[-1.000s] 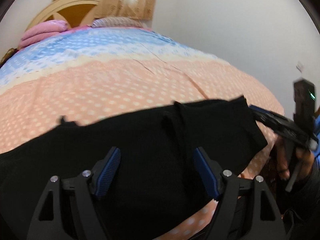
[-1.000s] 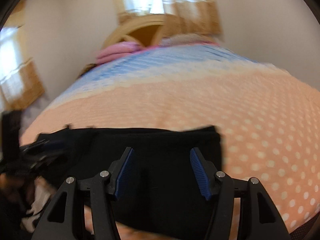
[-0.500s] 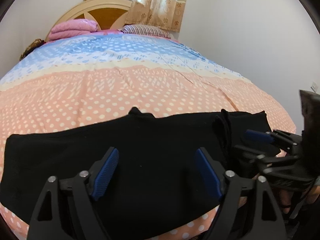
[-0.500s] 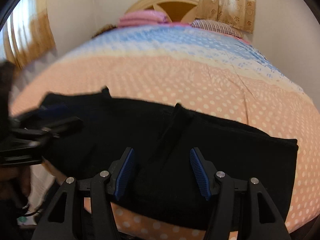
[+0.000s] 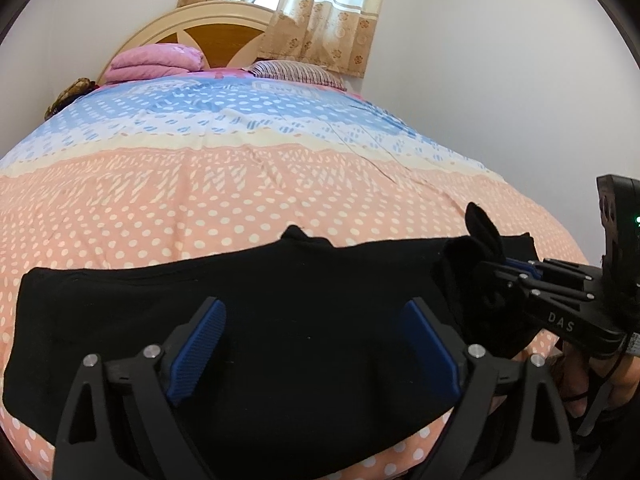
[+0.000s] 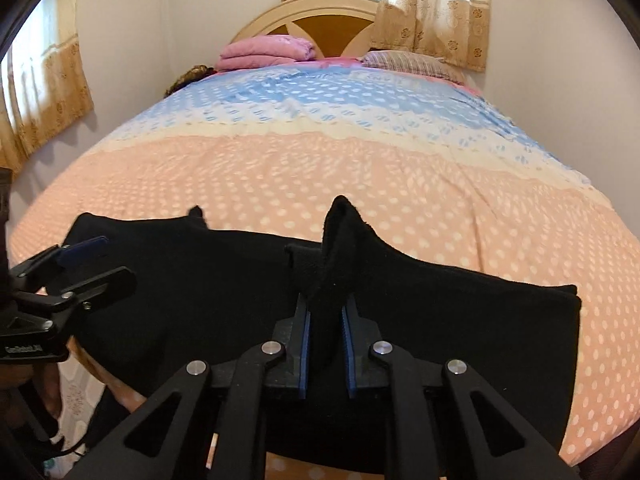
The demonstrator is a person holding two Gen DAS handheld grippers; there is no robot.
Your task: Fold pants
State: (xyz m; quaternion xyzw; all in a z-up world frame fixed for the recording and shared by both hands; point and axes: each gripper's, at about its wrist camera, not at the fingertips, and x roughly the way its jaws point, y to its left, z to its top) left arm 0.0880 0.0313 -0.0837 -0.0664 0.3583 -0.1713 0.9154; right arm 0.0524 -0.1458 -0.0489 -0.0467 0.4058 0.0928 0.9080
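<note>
Black pants (image 5: 248,300) lie spread across the near edge of the bed, and they also show in the right wrist view (image 6: 460,320). My left gripper (image 5: 312,352) is open and hovers over the middle of the pants, holding nothing. My right gripper (image 6: 326,320) is shut on a raised fold of the black pants (image 6: 340,232), which sticks up between its blue pads. In the left wrist view the right gripper (image 5: 508,270) shows at the right with bunched cloth in it. The left gripper (image 6: 86,258) shows at the left of the right wrist view.
The bed (image 5: 240,184) has a peach dotted and blue patterned cover. A folded pink blanket (image 5: 156,62) and a striped pillow (image 5: 296,72) lie by the headboard (image 6: 320,20). White walls and curtained windows surround the bed. The bed's near edge runs just below the pants.
My right gripper has shut on a fold of the pants and lifted it into a peak. My left gripper stays open, with its view shifted slightly over the pants.
</note>
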